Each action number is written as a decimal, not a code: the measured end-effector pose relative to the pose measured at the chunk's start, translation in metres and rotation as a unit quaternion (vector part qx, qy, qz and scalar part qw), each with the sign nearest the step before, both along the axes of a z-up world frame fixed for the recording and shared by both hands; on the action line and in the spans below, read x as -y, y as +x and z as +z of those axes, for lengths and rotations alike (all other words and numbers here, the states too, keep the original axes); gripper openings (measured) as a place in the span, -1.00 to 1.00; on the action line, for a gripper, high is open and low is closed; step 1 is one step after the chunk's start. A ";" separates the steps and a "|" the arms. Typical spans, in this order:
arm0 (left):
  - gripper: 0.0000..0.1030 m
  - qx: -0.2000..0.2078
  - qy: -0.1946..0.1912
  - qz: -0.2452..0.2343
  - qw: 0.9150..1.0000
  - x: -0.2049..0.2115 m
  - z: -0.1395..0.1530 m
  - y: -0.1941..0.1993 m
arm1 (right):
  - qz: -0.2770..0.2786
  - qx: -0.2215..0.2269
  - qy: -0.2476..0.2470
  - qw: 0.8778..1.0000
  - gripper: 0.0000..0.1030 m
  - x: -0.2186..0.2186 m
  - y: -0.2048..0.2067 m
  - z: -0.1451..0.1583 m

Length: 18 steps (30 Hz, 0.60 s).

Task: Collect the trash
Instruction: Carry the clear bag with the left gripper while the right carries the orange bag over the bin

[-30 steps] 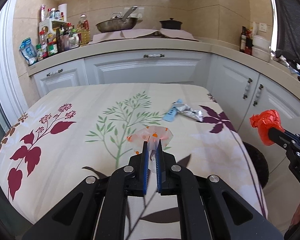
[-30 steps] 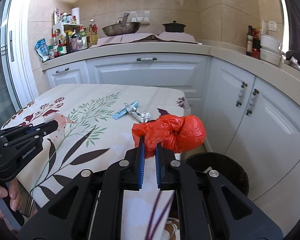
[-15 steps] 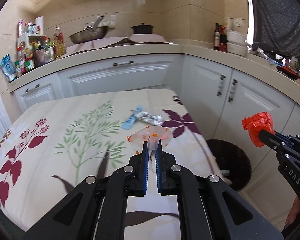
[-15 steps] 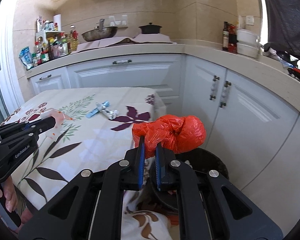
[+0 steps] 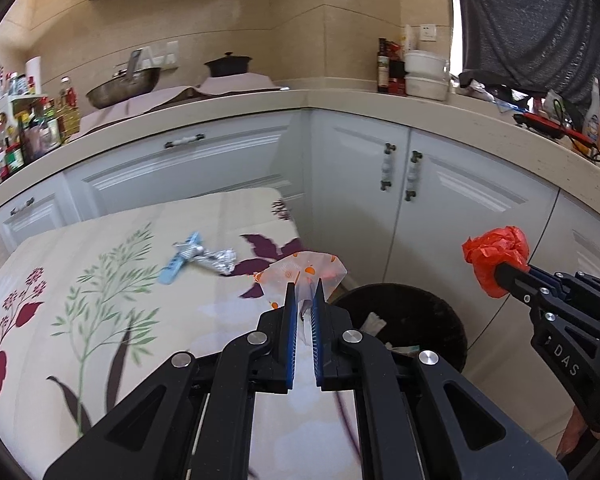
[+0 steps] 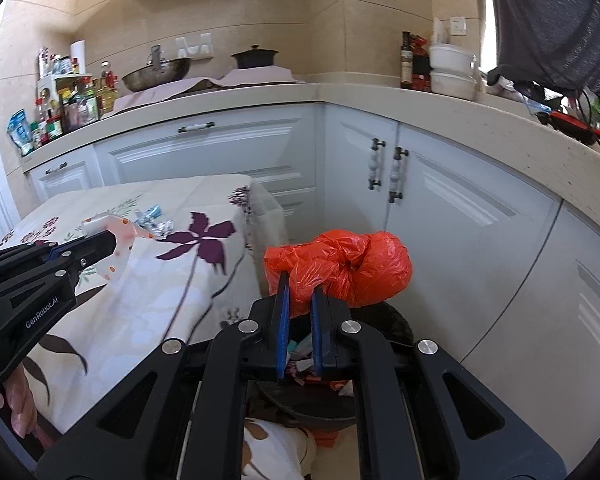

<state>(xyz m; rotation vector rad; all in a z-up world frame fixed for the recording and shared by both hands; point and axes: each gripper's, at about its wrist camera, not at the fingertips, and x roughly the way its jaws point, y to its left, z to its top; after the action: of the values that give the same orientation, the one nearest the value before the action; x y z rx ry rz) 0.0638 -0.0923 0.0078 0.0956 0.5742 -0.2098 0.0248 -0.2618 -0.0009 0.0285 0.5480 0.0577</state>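
Note:
My left gripper (image 5: 303, 294) is shut on a clear wrapper with orange dots (image 5: 302, 270), held over the right edge of the floral table (image 5: 100, 280). My right gripper (image 6: 298, 284) is shut on a crumpled red plastic bag (image 6: 340, 266) and holds it above the black trash bin (image 6: 396, 320). In the left wrist view the bag (image 5: 496, 254) hangs to the right of the bin (image 5: 420, 320). A silver and blue foil wrapper (image 5: 198, 258) lies on the table beyond the left gripper. The left gripper also shows in the right wrist view (image 6: 112, 240).
White cabinets (image 5: 420, 184) stand behind the bin, under a beige counter (image 5: 340, 100) holding pots, bottles and white containers. The bin holds some trash. A dark cloth (image 5: 540, 20) hangs at top right.
Both grippers have swung right, from over the table towards the bin. The red bag is now above the bin, and the dotted wrapper is at the table's right edge.

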 end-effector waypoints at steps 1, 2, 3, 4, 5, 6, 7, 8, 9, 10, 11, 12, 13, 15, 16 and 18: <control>-0.86 0.000 0.000 -0.002 1.000 0.003 0.000 0.001 | -0.002 0.001 0.001 1.000 -0.82 0.003 0.001 0.000; -0.86 0.000 0.000 -0.004 1.000 0.008 -0.001 0.003 | -0.004 0.003 0.000 1.000 -0.82 0.008 0.002 -0.001; -0.86 0.000 0.000 -0.007 1.000 0.013 -0.002 0.006 | -0.007 0.004 0.000 1.000 -0.82 0.011 0.003 -0.002; -0.86 0.000 0.000 -0.008 1.000 0.017 -0.003 0.008 | -0.009 0.005 -0.001 1.000 -0.82 0.015 0.005 -0.003; -0.86 -0.001 0.000 -0.010 1.000 0.021 -0.004 0.010 | -0.011 0.005 -0.001 1.000 -0.82 0.018 0.006 -0.004; -0.86 -0.001 0.000 -0.011 1.000 0.026 -0.005 0.013 | -0.013 0.005 0.000 1.000 -0.82 0.022 0.008 -0.006; -0.86 -0.002 0.001 -0.013 1.000 0.030 -0.007 0.015 | -0.015 0.005 0.000 1.000 -0.82 0.025 0.010 -0.007; -0.86 -0.003 0.002 -0.014 1.000 0.033 -0.008 0.016 | -0.017 0.004 0.001 1.000 -0.82 0.029 0.012 -0.009; -0.86 -0.004 0.004 -0.017 1.000 0.039 -0.011 0.019 | -0.019 0.003 0.002 1.000 -0.82 0.032 0.015 -0.012; -0.86 -0.006 0.005 -0.018 1.000 0.042 -0.013 0.021 | -0.020 0.001 0.003 1.000 -0.82 0.035 0.017 -0.014; -0.86 -0.007 0.007 -0.019 1.000 0.046 -0.014 0.023 | -0.021 -0.001 0.004 1.000 -0.82 0.037 0.019 -0.016; -0.86 -0.008 0.009 -0.020 1.000 0.049 -0.016 0.025 | -0.022 -0.003 0.005 1.000 -0.82 0.039 0.021 -0.018; -0.86 -0.009 0.010 -0.021 1.000 0.053 -0.019 0.027 | -0.023 -0.003 0.006 1.000 -0.82 0.041 0.023 -0.020; -0.86 -0.013 0.014 -0.023 1.000 0.060 -0.023 0.032 | -0.025 -0.006 0.007 1.000 -0.82 0.045 0.028 -0.024; -0.86 -0.015 0.015 -0.023 1.000 0.062 -0.025 0.035 | -0.026 -0.006 0.010 1.000 -0.82 0.048 0.030 -0.026; -0.86 -0.018 0.017 -0.024 0.999 0.067 -0.028 0.039 | -0.026 -0.006 0.011 1.000 -0.82 0.051 0.034 -0.029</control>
<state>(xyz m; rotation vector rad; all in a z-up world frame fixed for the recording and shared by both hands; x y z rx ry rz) 0.1032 -0.1596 -0.0207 0.1384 0.6114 -0.2490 0.0589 -0.3124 -0.0301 0.0646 0.5592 0.0123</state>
